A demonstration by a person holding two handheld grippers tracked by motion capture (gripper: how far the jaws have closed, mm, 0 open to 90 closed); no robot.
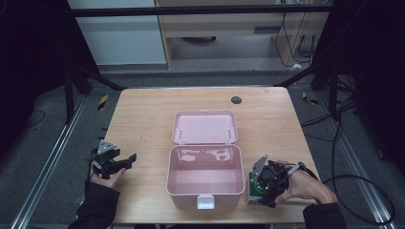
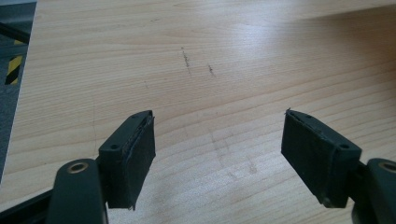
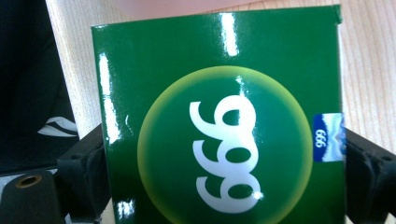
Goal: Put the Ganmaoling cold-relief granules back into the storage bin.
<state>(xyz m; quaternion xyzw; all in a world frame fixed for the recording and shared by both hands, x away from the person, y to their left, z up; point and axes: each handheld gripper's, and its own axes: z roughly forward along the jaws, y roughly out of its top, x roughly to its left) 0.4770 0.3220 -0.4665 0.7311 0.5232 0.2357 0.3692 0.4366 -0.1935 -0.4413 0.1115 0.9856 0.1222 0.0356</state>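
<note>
Tabletop (image 1: pixel 143 119): green box (image 3: pixel 219 116) lies flat.

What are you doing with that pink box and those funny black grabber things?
A person sits at a wooden table with a hand-held gripper in each hand. The right hand-held gripper is closed on a shiny green box printed with white numbers, right beside the open pink box, whose inside looks empty. The left hand-held gripper is open and holds nothing, resting over bare table on the other side. The green box probably goes into the pink one next.
</note>
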